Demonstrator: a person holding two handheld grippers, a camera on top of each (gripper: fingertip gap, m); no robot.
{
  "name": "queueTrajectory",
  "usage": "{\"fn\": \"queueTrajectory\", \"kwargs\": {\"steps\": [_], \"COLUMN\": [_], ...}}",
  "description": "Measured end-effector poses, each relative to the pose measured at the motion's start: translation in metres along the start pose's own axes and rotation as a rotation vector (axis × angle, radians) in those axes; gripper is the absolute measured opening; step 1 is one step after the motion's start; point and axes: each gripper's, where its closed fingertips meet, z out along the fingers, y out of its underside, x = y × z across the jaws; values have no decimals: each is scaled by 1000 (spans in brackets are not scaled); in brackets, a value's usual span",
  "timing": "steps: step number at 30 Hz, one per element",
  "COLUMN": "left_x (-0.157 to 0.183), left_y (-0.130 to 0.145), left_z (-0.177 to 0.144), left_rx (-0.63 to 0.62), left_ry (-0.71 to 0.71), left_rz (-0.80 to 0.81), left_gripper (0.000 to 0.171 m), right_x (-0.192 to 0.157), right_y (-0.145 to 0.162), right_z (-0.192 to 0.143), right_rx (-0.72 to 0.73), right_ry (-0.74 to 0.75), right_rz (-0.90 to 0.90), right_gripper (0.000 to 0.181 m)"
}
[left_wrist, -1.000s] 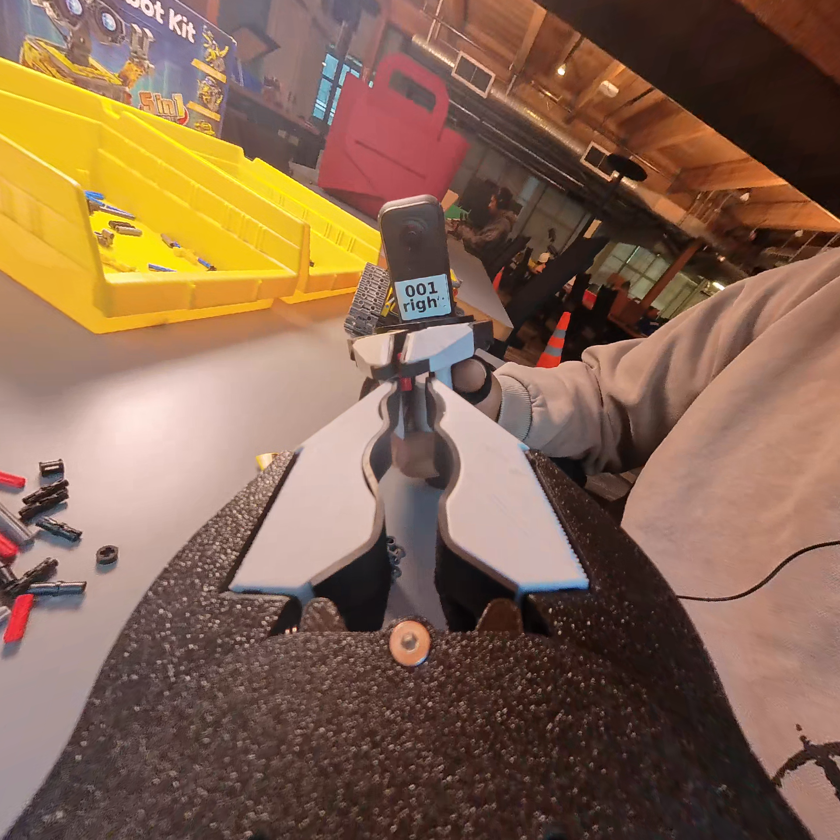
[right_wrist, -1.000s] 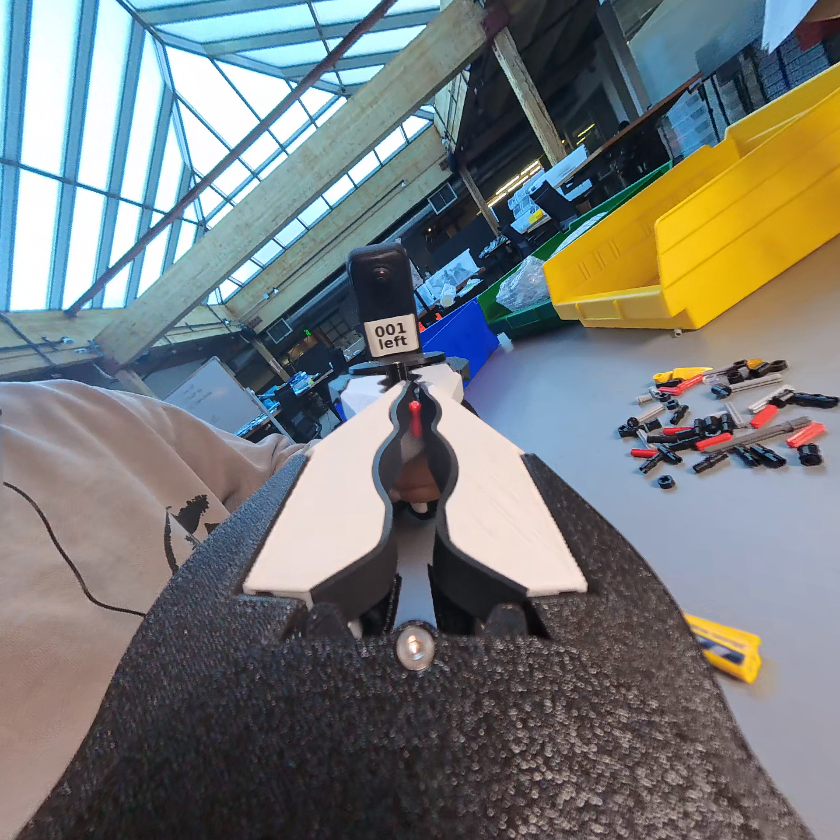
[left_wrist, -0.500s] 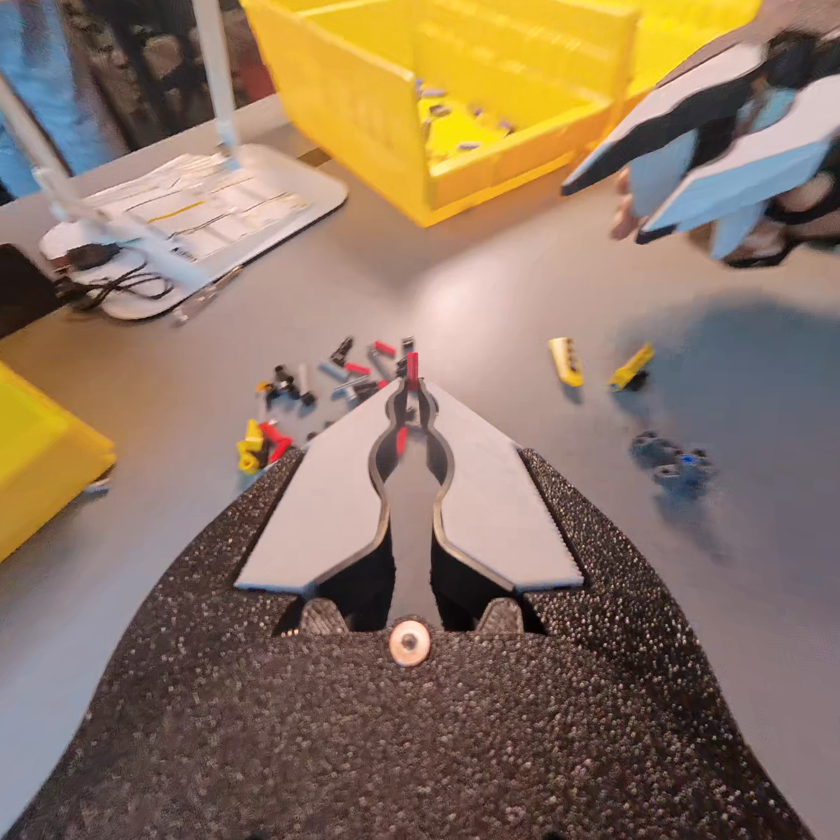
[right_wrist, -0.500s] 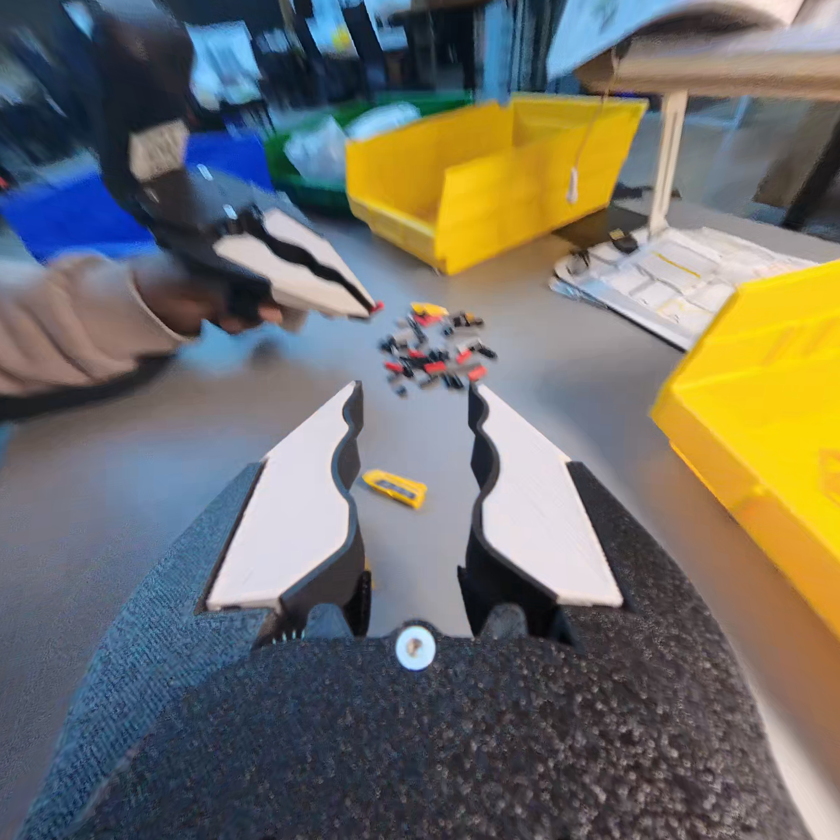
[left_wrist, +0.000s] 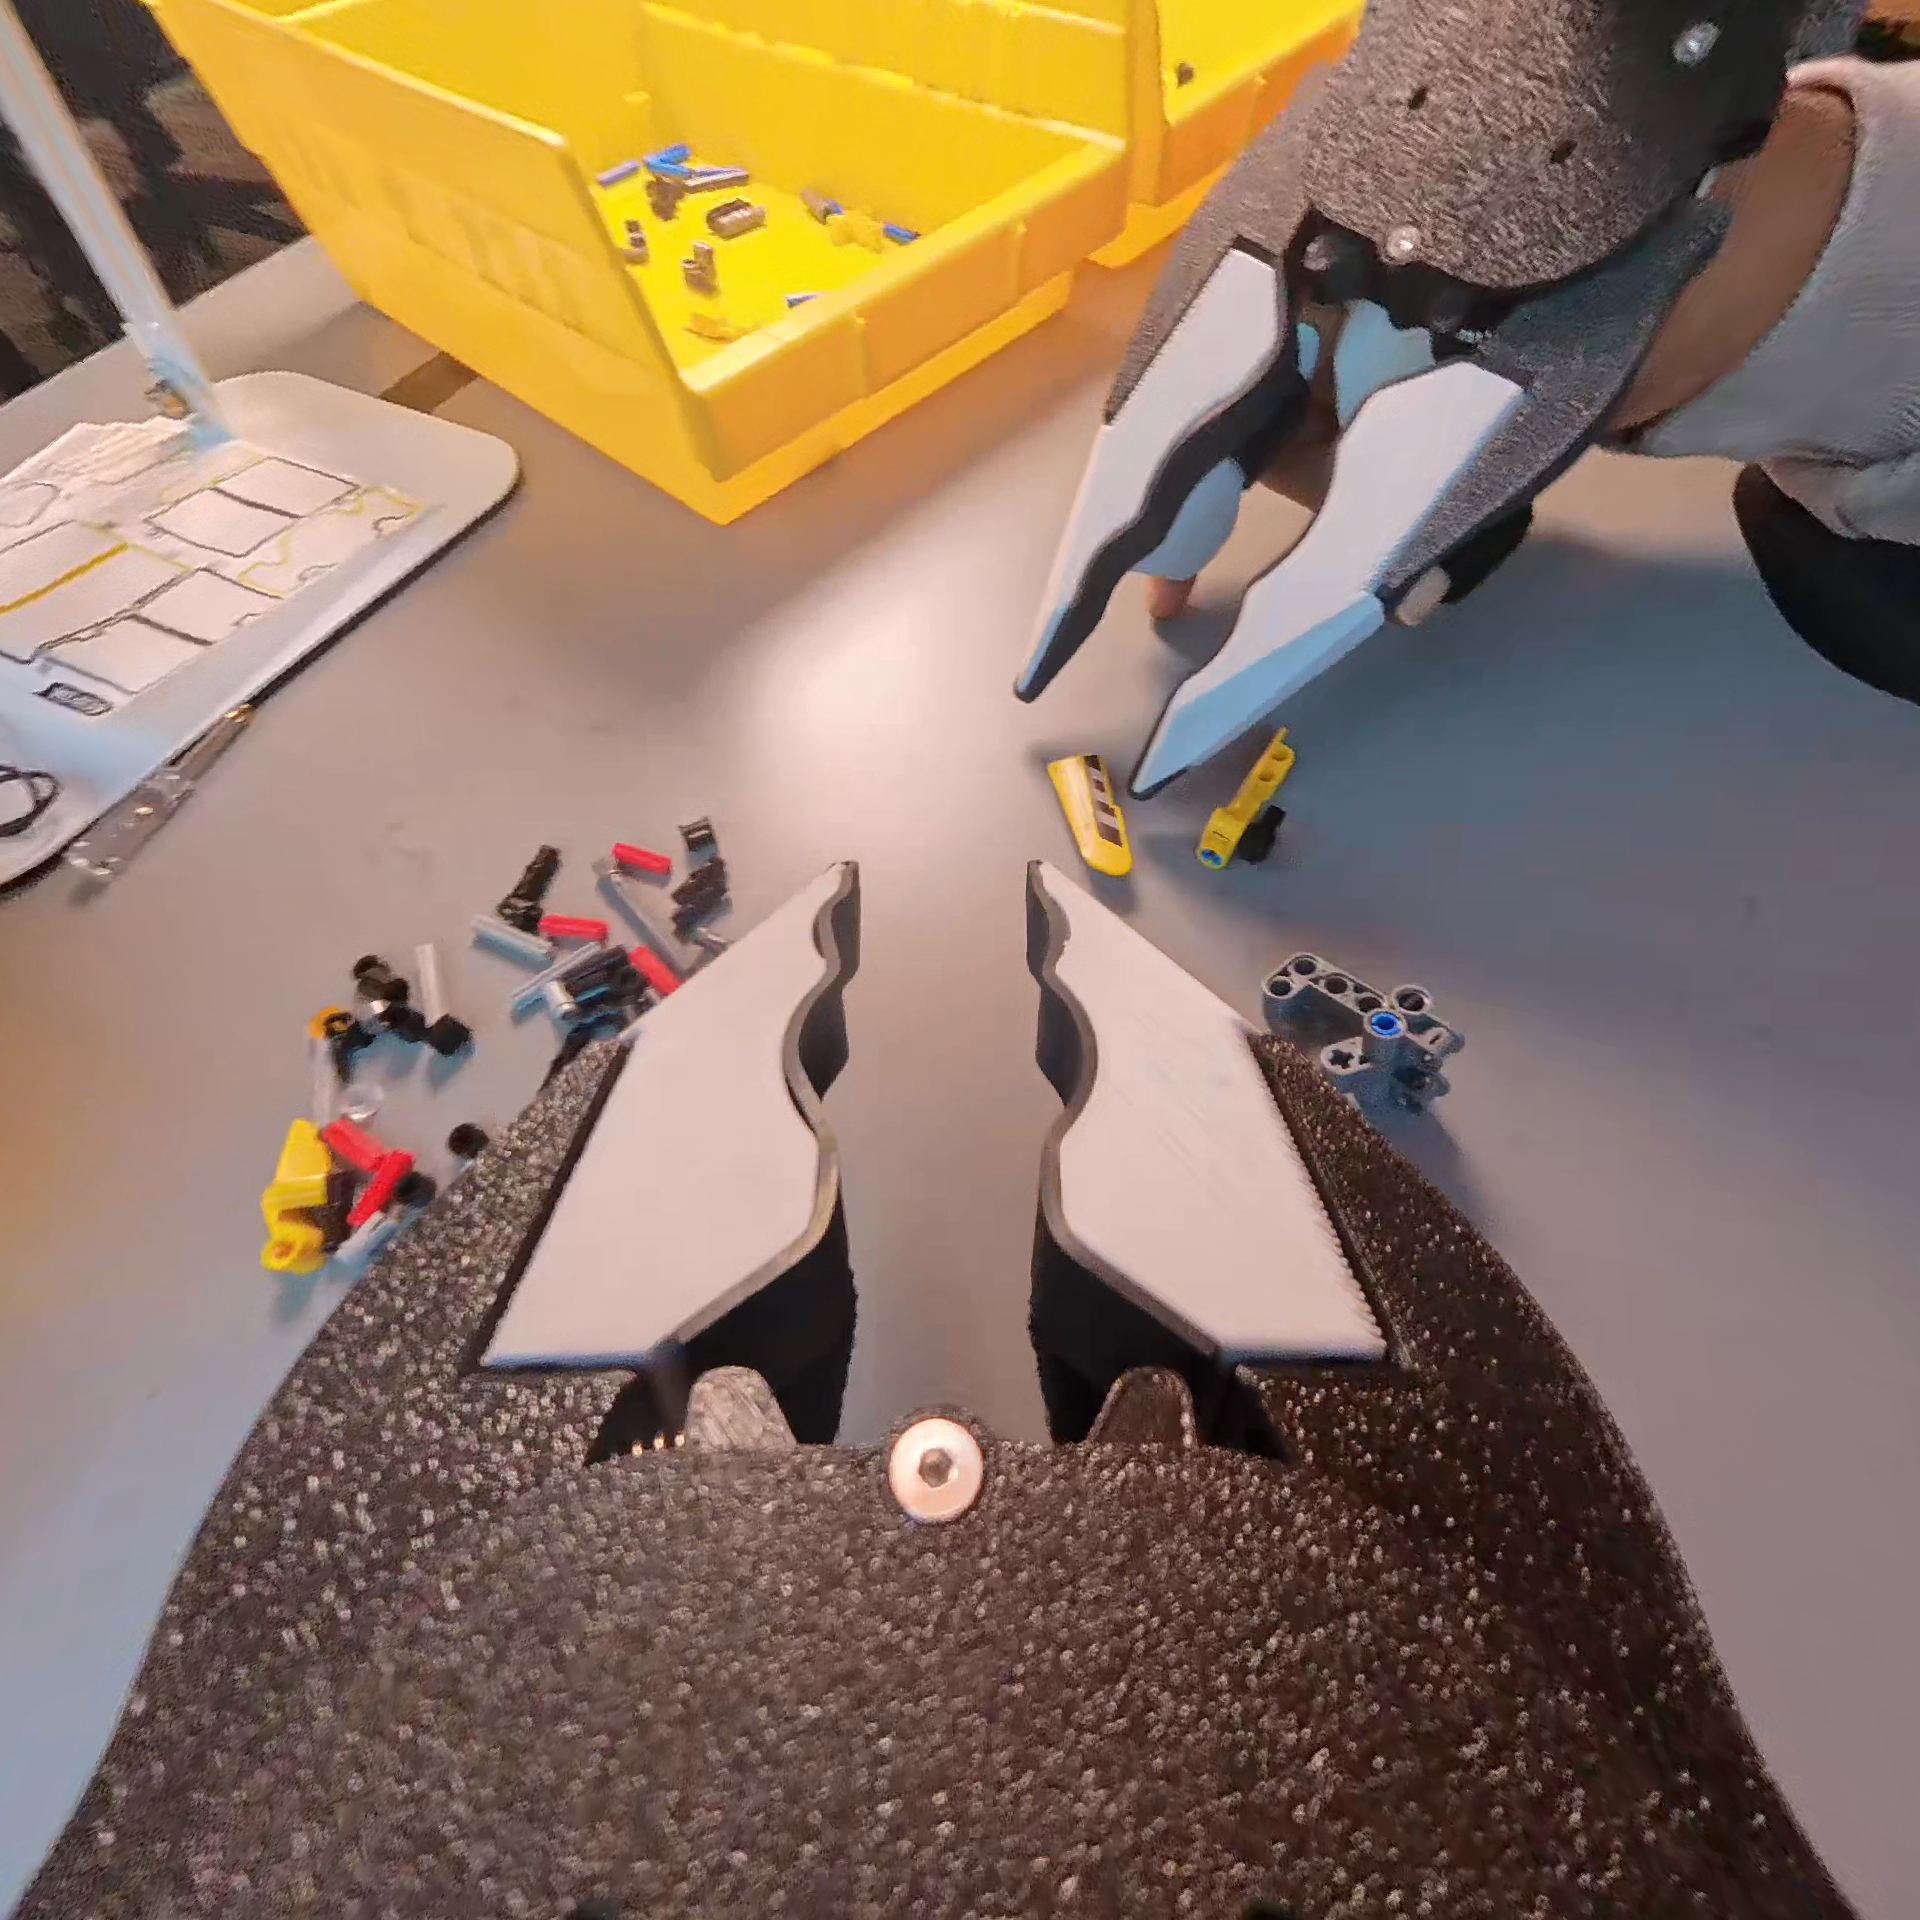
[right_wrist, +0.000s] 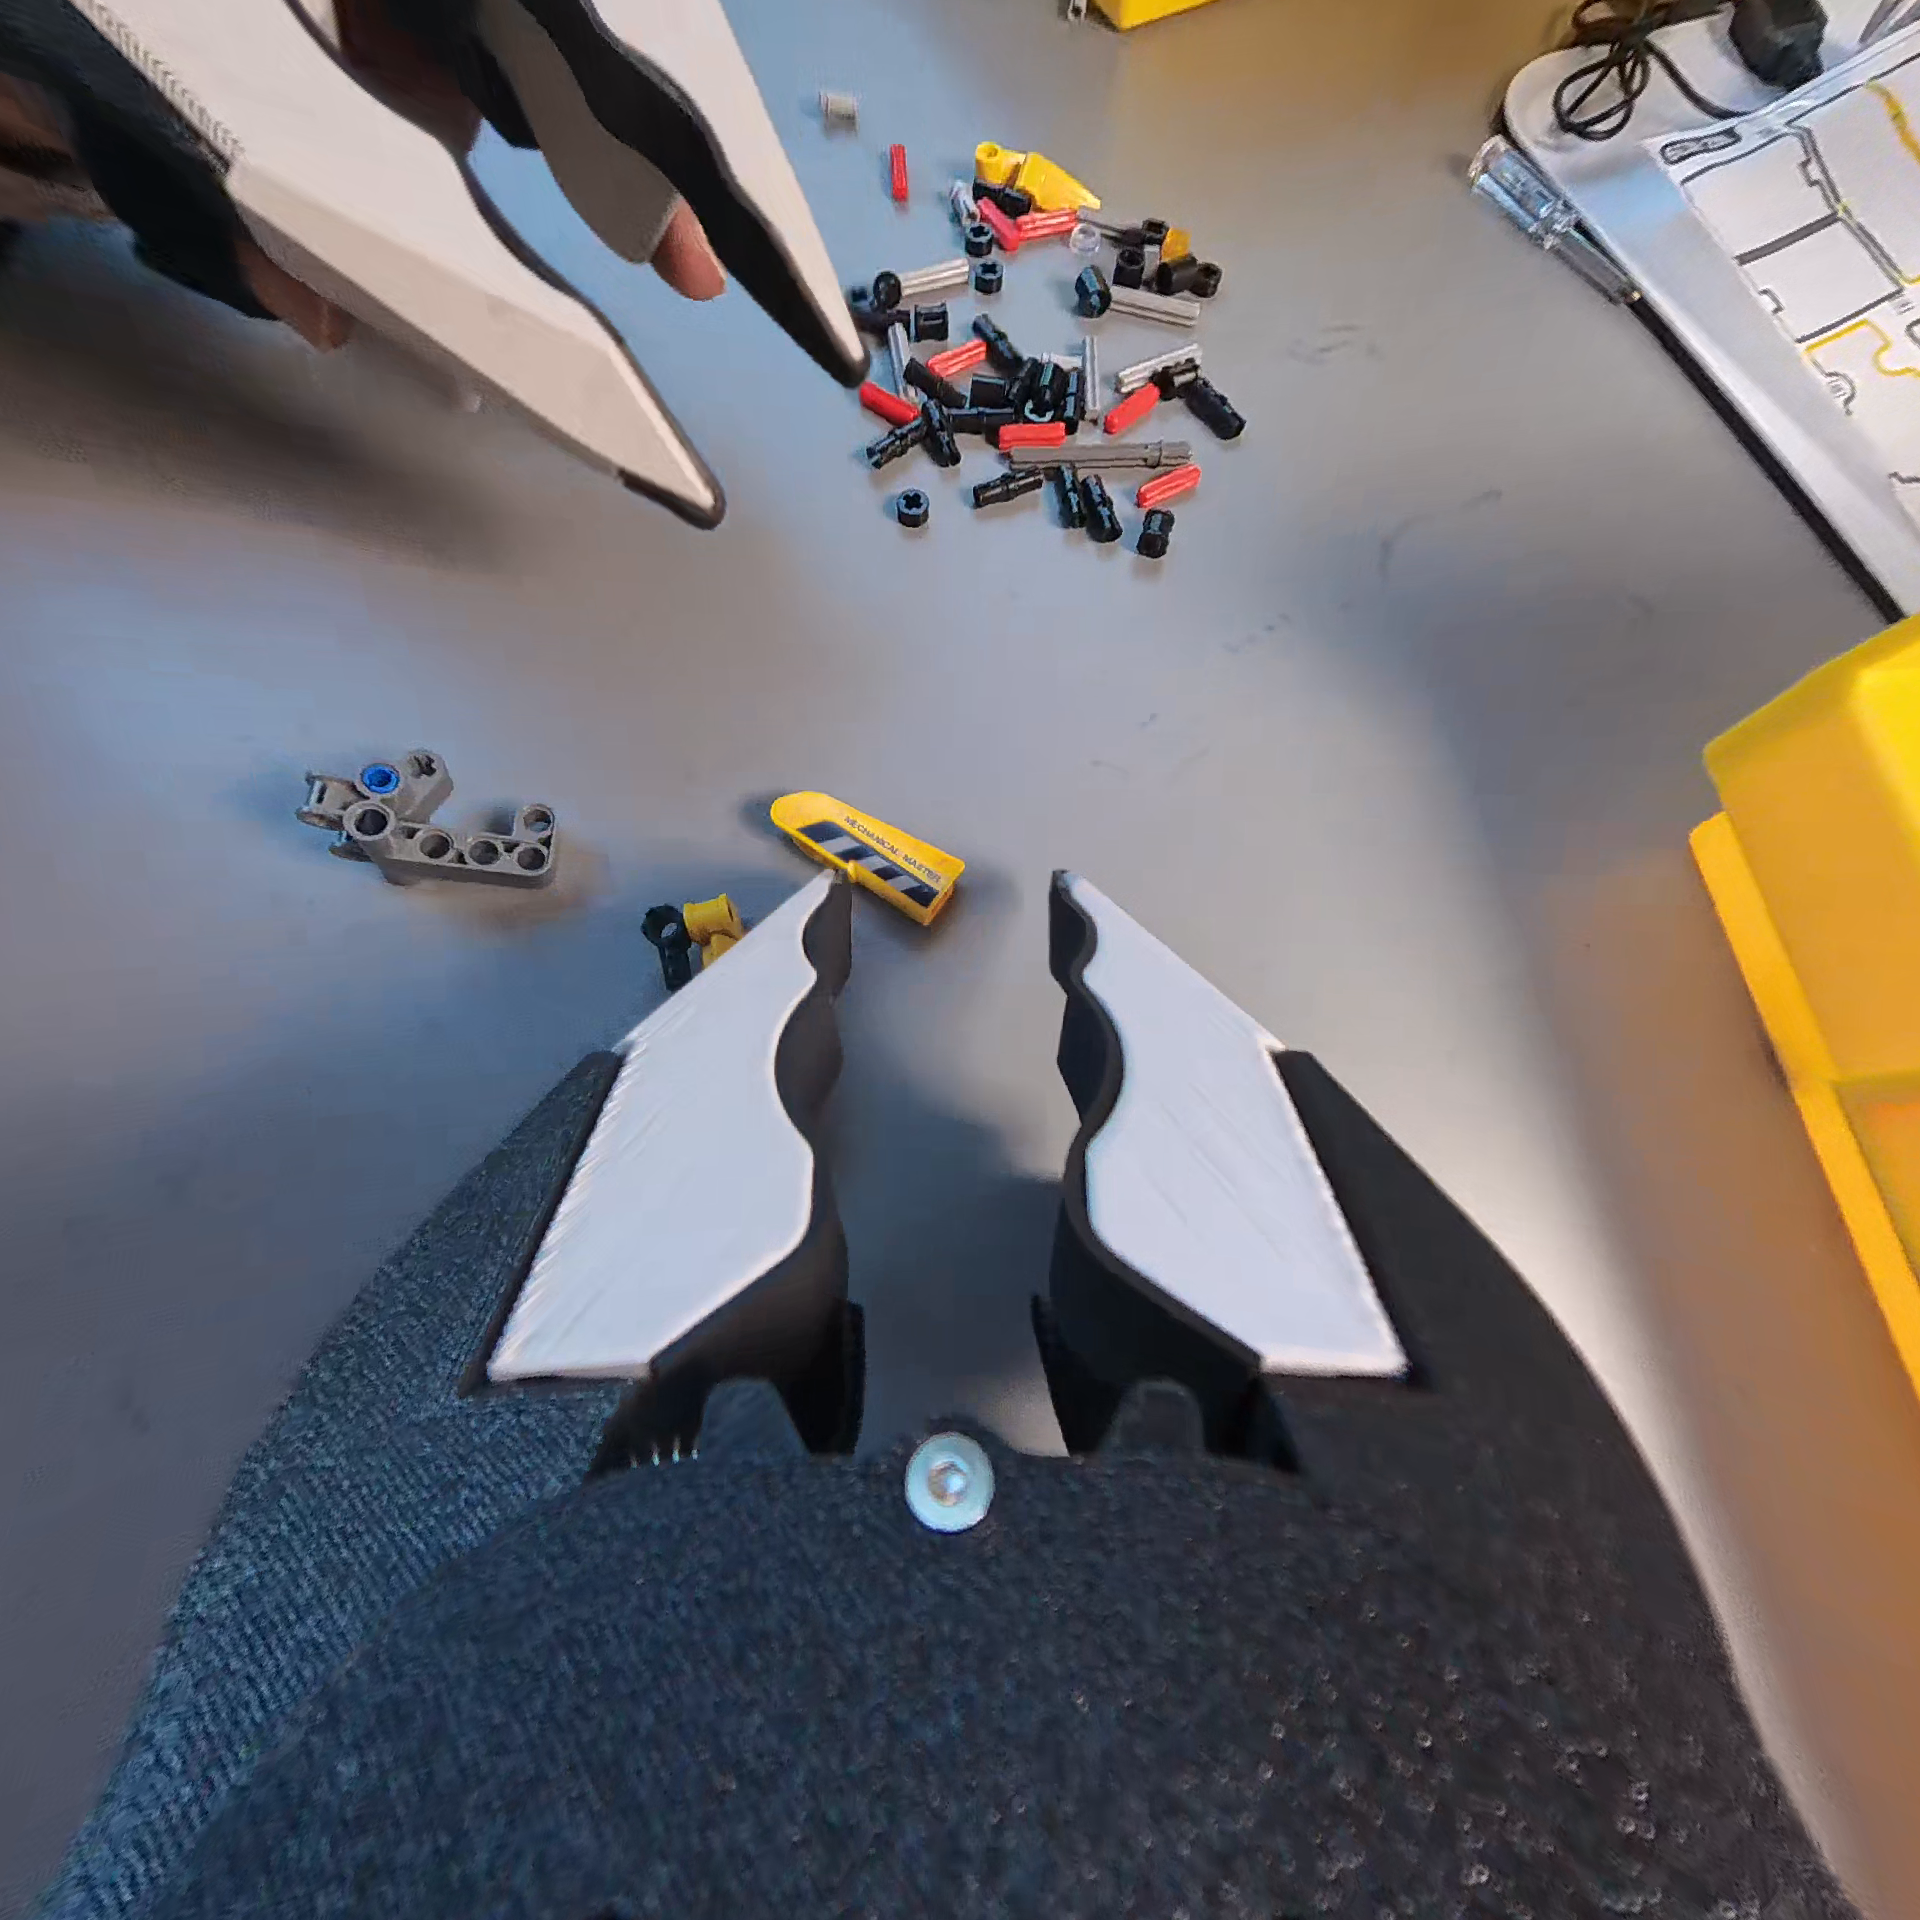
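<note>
My left gripper (left_wrist: 943, 873) is open and empty, low over the grey table, with a pile of small red, black and grey pins (left_wrist: 603, 956) just to its left. My right gripper (right_wrist: 948, 881) is open and empty; its left fingertip is right beside a yellow wedge piece (right_wrist: 868, 854). A small yellow connector with a black pin (right_wrist: 696, 925) lies left of that finger. A grey beam assembly with a blue pin (right_wrist: 436, 821) lies farther left. The left wrist view shows the right gripper (left_wrist: 1081, 740) tipped down over the wedge (left_wrist: 1089, 812).
A yellow bin (left_wrist: 727, 208) holding several small parts stands at the back. Another yellow bin (right_wrist: 1829, 935) is at the right edge of the right wrist view. An instruction sheet on a white base (left_wrist: 208, 520) lies at the left, with cables beside it. The gap from one gripper's tips to the other's is roughly 8 cm.
Both grippers swung down from facing each other to the table. The left gripper, shut on a red pin before, is now open without it. The right gripper opened and came down by the wedge.
</note>
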Motion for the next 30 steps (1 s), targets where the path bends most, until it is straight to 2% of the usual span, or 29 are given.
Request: {"fn": "queueTrajectory", "kwargs": {"steps": [8,11,13,15,16,18,21,22,23,25,29,30], "left_x": [32,33,34,28,31,37,49,47,47,54,77,81], "left_y": [10,16,18,16,8,-19,-67,-76,-79,-80,-86,-87], "left_z": [33,47,52,49,44,27,-24,-36,-44,-51,-51,-50], "left_rx": [-135,-210,-239,-248,-200,-47,219,282,323,327,290,280], "left_ry": [87,73,92,99,160,372,868,978,1055,1162,1256,1263], "left_rz": [33,71,103,69,-20,-328,-729,-819,-882,-945,-951,-948], "left_gripper": [28,27,11,11,11,11,11,10,11,11,11,11], "right_x": [8,16,16,16,15,9,-18,-27,-34,-48,-61,-64], "right_y": [3,-1,-3,-6,-8,-19,-49,-59,-68,-81,-92,-93], "right_z": [-7,-15,-18,-21,-23,-31,-53,-61,-68,-80,-87,-88], "right_rx": [-11,26,57,90,113,189,381,447,506,593,672,684], "right_ry": [23,35,23,21,18,-22,-145,-184,-218,-301,-401,-429], "right_rz": [21,51,74,76,72,45,-49,-65,-70,-48,17,26], "right_gripper": [27,27,27,28,28,28,29,30,31,32,30,20]}}
